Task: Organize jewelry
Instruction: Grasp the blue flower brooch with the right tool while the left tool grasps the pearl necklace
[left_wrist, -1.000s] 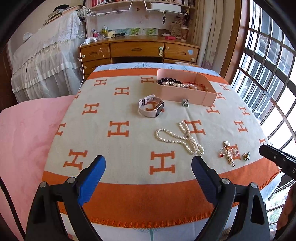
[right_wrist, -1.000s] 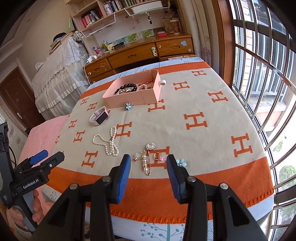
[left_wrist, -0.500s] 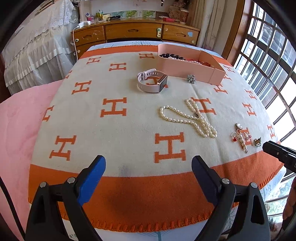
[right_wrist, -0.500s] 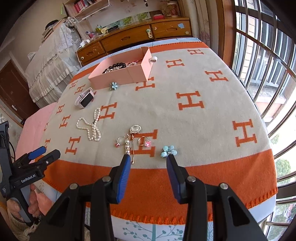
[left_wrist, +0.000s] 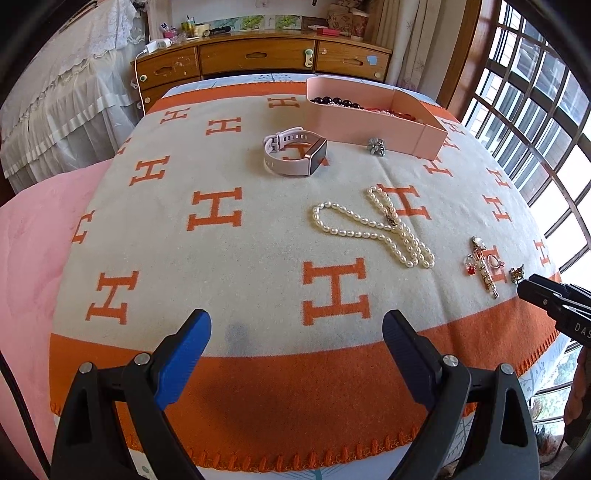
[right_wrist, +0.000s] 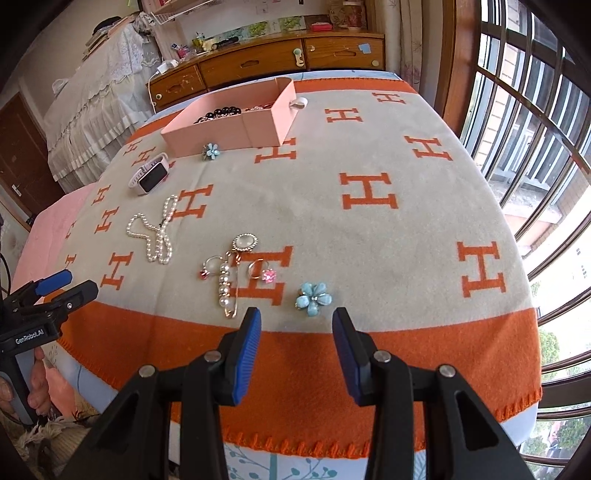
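A: Tongs status?

B: Left gripper (left_wrist: 295, 347) is hanging wide apart, nothing between its blue pads (left_wrist: 184, 354), over the orange border of the cream wool blanket with orange H letters (left_wrist: 229, 258). Right gripper (right_wrist: 296, 347) is sitting at a narrower gap, also empty, blue pads (right_wrist: 245, 350) apart.

A: Jewelry?

B: I'm pointing the right one at the pale blue flower-shaped brooch (right_wrist: 313, 298), which is lying just beyond its tips on the blanket. Beside that: pink-stone ring (right_wrist: 266, 274), gold pin strung with white pearls (right_wrist: 225, 284), red-stone ring (right_wrist: 207, 267). White pearl necklace (left_wrist: 384, 229) is lying loose mid-blanket, well apart from both grippers. Pale pink smartwatch with dark screen (left_wrist: 295, 155) is sitting near the open pink cardboard box (left_wrist: 376, 127); a second small blue flower brooch (right_wrist: 211, 150) is just beside the box's front wall.

A: In the box?

B: Dark round beads (left_wrist: 334, 101) and other pieces, too small to tell.
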